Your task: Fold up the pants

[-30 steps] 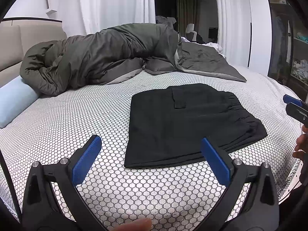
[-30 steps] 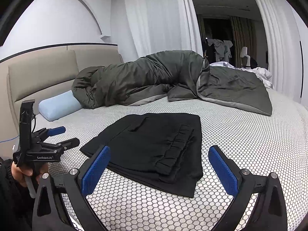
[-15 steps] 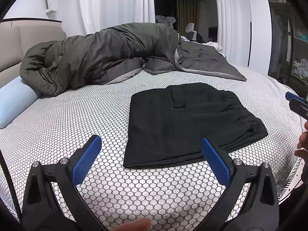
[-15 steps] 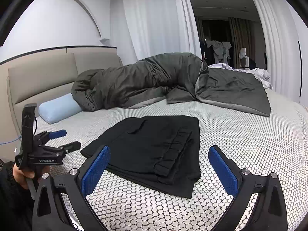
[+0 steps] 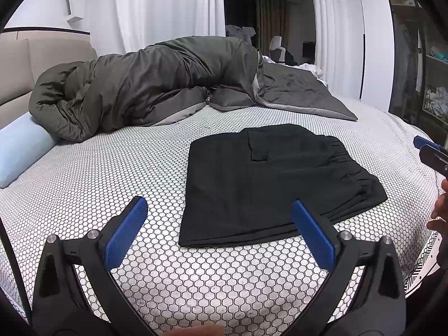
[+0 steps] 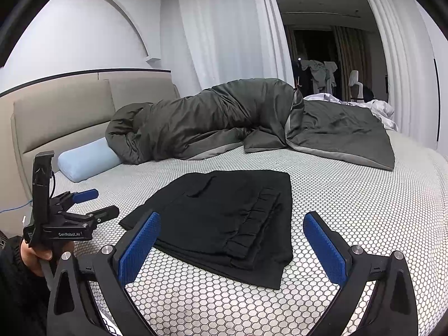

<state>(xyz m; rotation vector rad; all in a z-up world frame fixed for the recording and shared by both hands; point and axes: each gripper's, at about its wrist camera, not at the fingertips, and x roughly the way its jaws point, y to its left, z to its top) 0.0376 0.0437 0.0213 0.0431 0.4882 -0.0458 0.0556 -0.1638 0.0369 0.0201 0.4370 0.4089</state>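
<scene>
**Folded pants on bed, both grippers empty and spread**

The black pants [image 5: 268, 179] lie folded in a flat stack near the middle of the bed [image 5: 112, 173], elastic waistband toward the right-hand side, a pocket flap on top. Nothing rests on them or touches them.

The left gripper [image 5: 221, 224] is held above the honeycomb-pattern sheet, short of the stack's near edge, blue pads wide apart, nothing between them. The right gripper [image 6: 232, 238] is likewise wide apart and empty, near the waistband corner of the stack.

Surroundings: a rumpled dark green duvet [image 5: 156, 84] is heaped across the far side of the bed, well apart from the pants. A pale blue pillow [image 5: 19, 148] lies against the beige headboard [image 6: 64, 114], partly under the duvet. White curtains [image 6: 224, 33] hang behind.

View differences: the right wrist view shows the whole left gripper from the side, gripped by a hand [image 6: 33, 254]. The left wrist view catches only the tip of the right gripper at its right edge. The right wrist view alone shows clothes hung in the dark doorway.
</scene>
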